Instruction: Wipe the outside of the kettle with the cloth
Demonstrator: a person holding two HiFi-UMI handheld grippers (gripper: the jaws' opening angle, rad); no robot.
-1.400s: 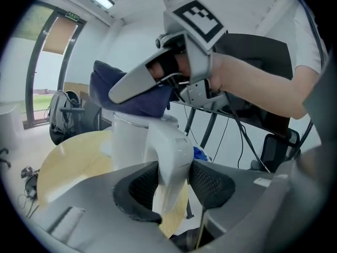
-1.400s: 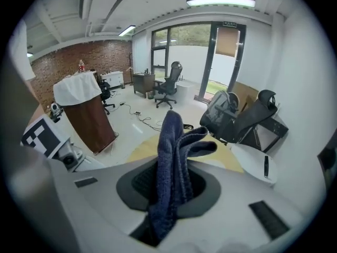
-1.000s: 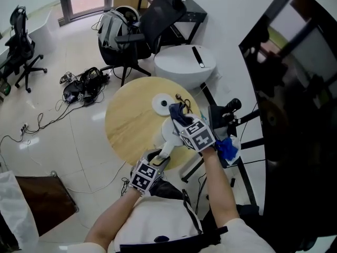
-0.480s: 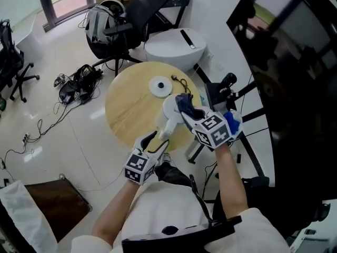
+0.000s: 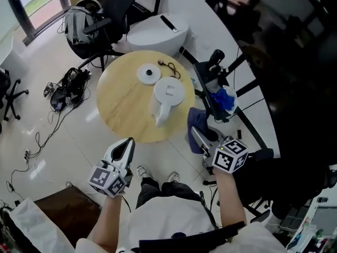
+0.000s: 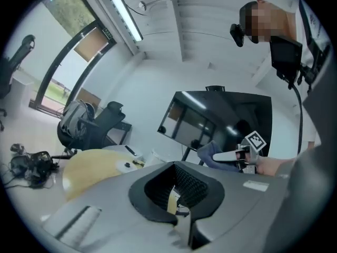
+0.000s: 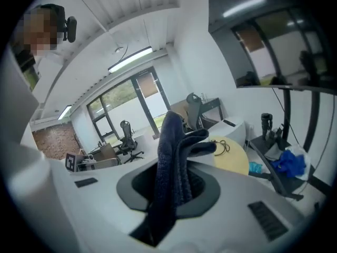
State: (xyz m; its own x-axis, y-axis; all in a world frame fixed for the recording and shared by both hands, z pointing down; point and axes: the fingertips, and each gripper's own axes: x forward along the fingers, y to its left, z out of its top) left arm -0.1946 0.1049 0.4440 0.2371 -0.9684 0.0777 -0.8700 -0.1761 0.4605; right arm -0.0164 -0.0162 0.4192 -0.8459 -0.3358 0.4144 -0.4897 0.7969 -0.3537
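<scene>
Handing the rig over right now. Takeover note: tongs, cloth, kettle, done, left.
Left tongs: just closed, shut on nothing, held off the table.
Right tongs: shut on the cloth, beside the table, clear of the kettle.
Kettle: upright on the table, lid on, next to its base disc, not on it.
Done: cloth gripped; how much is wiped cannot be told.
Left: bring cloth to the kettle's outside and wipe, perhaps steadying it with the left tongs.
</scene>
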